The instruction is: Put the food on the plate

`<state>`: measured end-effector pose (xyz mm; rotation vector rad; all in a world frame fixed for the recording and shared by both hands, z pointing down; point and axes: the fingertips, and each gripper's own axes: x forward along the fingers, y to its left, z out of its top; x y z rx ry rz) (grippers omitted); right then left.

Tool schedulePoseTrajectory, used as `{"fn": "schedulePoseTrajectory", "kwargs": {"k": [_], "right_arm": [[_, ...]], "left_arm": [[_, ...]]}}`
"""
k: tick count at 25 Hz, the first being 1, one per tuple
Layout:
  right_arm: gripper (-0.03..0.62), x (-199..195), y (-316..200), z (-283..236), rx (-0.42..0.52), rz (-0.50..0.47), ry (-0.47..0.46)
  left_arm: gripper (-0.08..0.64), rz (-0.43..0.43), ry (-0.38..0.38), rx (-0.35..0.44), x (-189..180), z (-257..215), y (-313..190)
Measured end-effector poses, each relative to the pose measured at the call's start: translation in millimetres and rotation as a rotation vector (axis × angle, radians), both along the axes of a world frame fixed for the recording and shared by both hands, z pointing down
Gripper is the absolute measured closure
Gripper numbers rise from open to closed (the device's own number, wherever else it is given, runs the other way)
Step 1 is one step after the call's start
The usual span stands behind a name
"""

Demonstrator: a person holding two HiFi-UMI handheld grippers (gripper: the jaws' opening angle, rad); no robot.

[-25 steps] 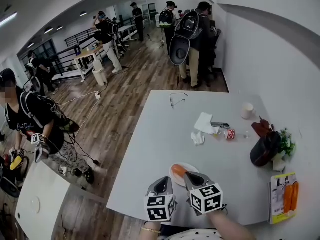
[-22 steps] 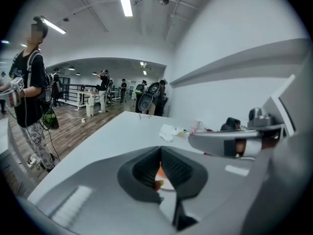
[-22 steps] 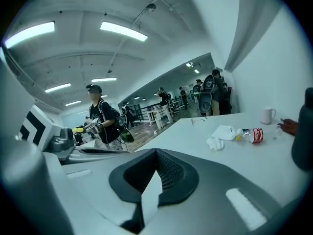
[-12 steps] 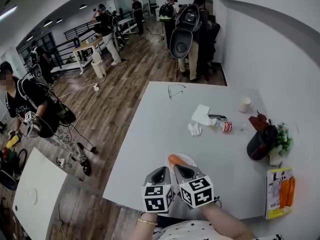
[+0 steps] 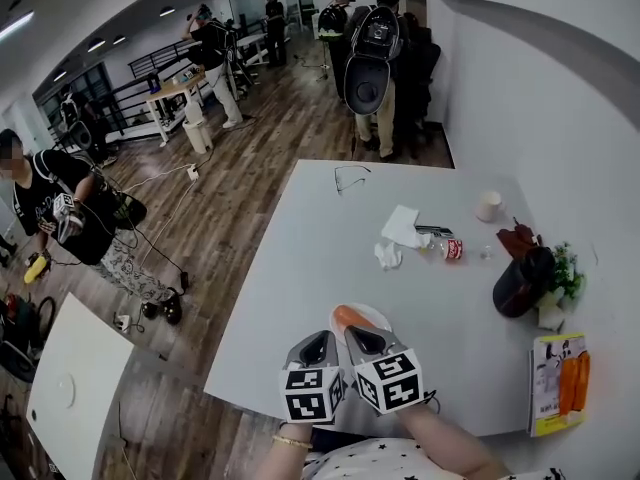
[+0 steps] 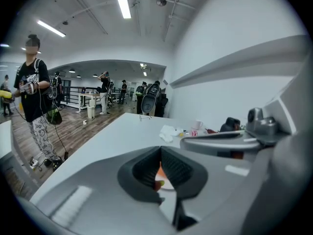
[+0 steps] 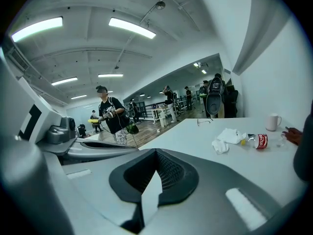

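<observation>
An orange piece of food [image 5: 346, 317] lies on a small white plate [image 5: 376, 315] near the front edge of the white table [image 5: 330, 238]. My left gripper [image 5: 318, 341] and right gripper [image 5: 359, 337] hover side by side just short of the plate, both shut with nothing in them. In the left gripper view the shut jaws [image 6: 160, 152] point at the plate, and the orange food [image 6: 159, 174] shows through the slit below the tips. In the right gripper view the shut jaws [image 7: 156, 154] point across the bare tabletop.
Further back on the table lie white tissues [image 5: 401, 227], a red can [image 5: 453, 250], a white cup [image 5: 489, 206] and glasses [image 5: 350, 178]. A black bag [image 5: 522, 283], a small plant [image 5: 567, 276] and a yellow packet [image 5: 560, 383] sit at the right. Several people stand beyond.
Both grippers stay shut beside the plate, drifting slightly left in the view. The person at the far left has stepped along the floor.
</observation>
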<state>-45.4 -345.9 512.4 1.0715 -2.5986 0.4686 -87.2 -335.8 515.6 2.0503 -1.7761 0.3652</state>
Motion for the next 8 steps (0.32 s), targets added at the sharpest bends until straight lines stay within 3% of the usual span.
{"fn": "schedulePoseTrajectory", "kwargs": {"k": [8], "right_arm": [[0.594, 4.5, -2.3, 0.9, -0.010, 0.008, -0.007]], "left_arm": [[0.552, -0.003, 0.000, 0.007, 0.8, -2.6, 0.3]]}}
